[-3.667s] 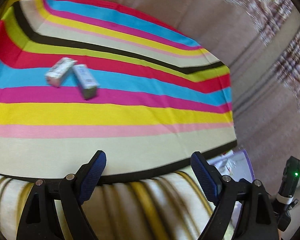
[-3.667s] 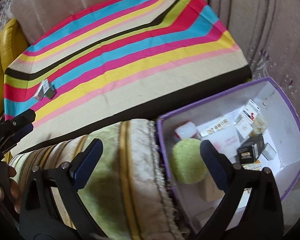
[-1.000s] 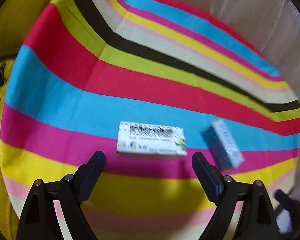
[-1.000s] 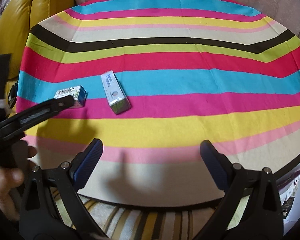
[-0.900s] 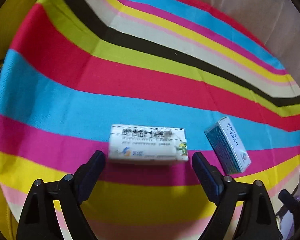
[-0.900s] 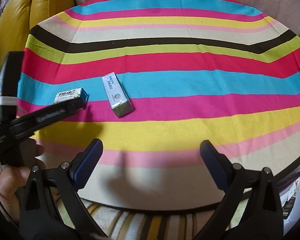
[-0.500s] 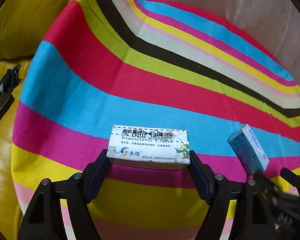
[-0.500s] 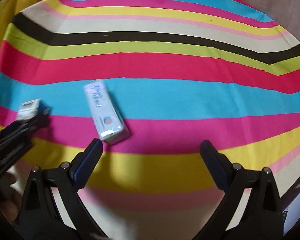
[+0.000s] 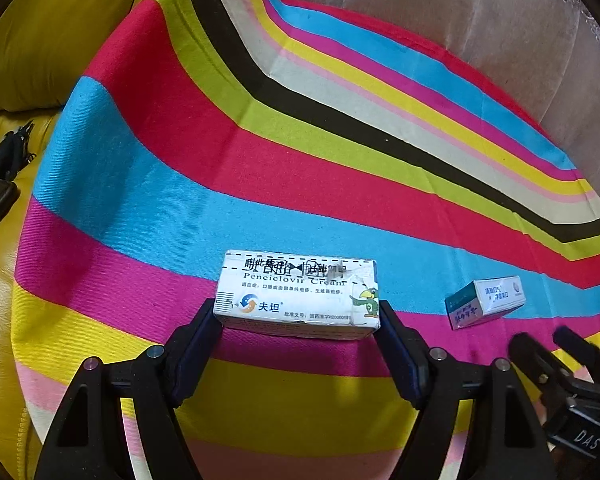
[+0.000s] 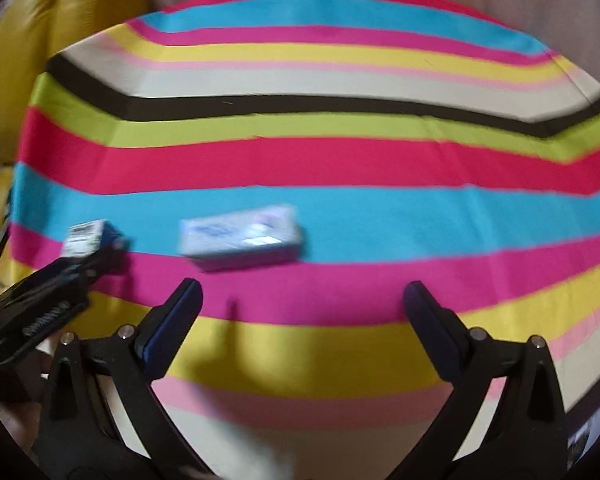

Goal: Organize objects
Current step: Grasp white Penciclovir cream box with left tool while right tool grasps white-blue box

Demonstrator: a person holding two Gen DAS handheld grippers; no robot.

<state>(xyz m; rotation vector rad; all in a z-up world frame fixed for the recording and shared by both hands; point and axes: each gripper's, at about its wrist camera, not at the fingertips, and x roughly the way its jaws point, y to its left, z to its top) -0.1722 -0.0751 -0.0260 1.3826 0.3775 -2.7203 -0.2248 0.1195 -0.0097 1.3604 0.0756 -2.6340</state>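
**Left gripper clamps one carton, second carton lies loose**

Left wrist view: the left gripper [image 9: 298,334] has just been closing, and its two dark-blue pads now press on the short ends of a white cream carton [image 9: 298,292]. The carton's long axis runs straight across the picture, from pad to pad, with its printed face towards the camera and a parrot drawing at its right end. It sits over the magenta band of the striped cloth [image 9: 180,184]. A second, smaller teal-and-white carton [image 9: 485,300] lies loose on the cloth to the right, well apart from the first, its long axis tilted slightly up to the right. That makes two cartons. Only this view shows readable print, the yellow cushion [image 9: 52,40] at upper left, and the tips of the right gripper [image 9: 556,344] at the lower right edge.

Right wrist view: blurred. The right gripper [image 10: 302,298] stands wide apart with nothing between its pads, just short of the teal-and-white carton [image 10: 242,237], which lies roughly crosswise on the blue and magenta bands. At the left, the left gripper's fingers [image 10: 60,280] hold the cream carton [image 10: 85,236], seen end-on.
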